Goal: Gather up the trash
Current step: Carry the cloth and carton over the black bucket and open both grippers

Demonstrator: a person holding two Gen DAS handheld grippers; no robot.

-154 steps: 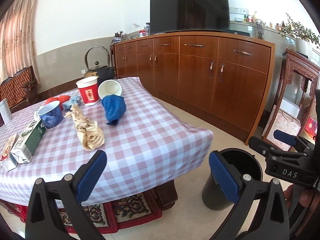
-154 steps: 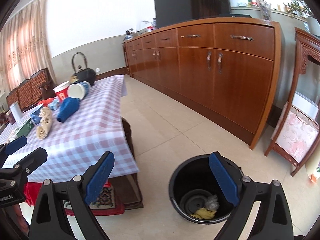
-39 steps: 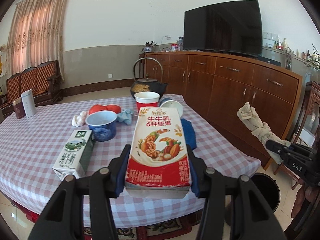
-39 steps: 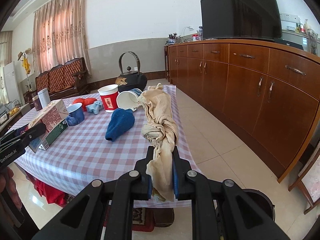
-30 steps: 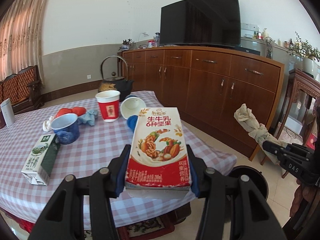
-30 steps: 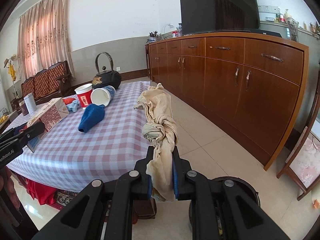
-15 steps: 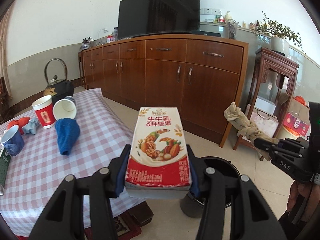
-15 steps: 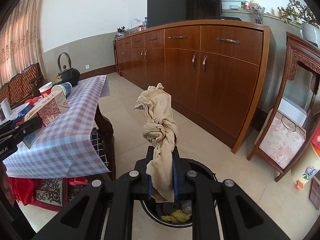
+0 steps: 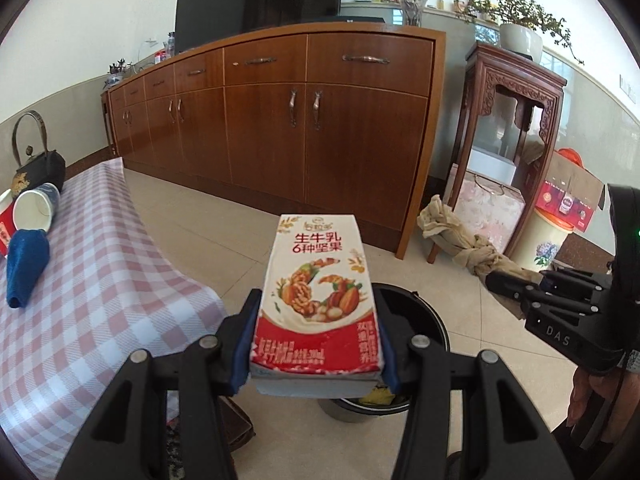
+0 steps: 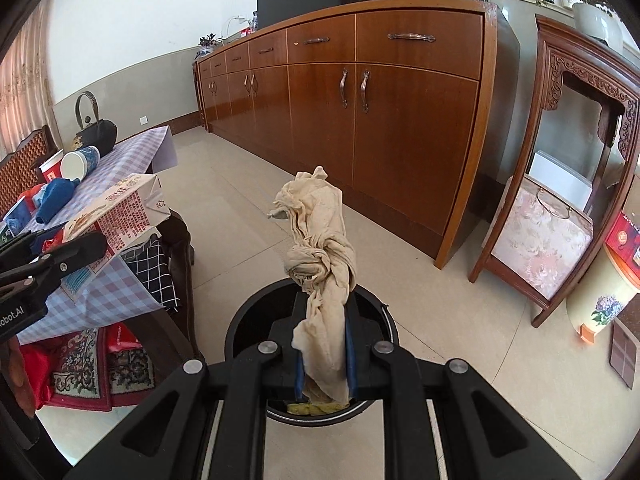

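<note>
My left gripper (image 9: 316,340) is shut on a red and white milk carton (image 9: 316,296), held flat above the black trash bin (image 9: 420,316) on the floor. The same carton (image 10: 120,212) and left gripper (image 10: 86,246) show at the left of the right wrist view. My right gripper (image 10: 323,344) is shut on a knotted beige rag (image 10: 320,256) that stands up over the black bin (image 10: 256,316). That rag (image 9: 460,244) and the right gripper (image 9: 516,284) appear at the right of the left wrist view. Yellow trash (image 10: 308,408) lies in the bin's bottom.
A checked-cloth table (image 9: 92,292) at the left carries a blue cloth (image 9: 26,264), a tipped paper cup (image 9: 34,212) and a black kettle (image 9: 36,164). A long wooden sideboard (image 9: 280,120) runs behind. A carved stand (image 9: 512,120) and boxes (image 9: 568,196) are at the right.
Both grippers swung right, away from the table, and sank toward the bin, which now lies under them. The carton and the rag stay gripped as before.
</note>
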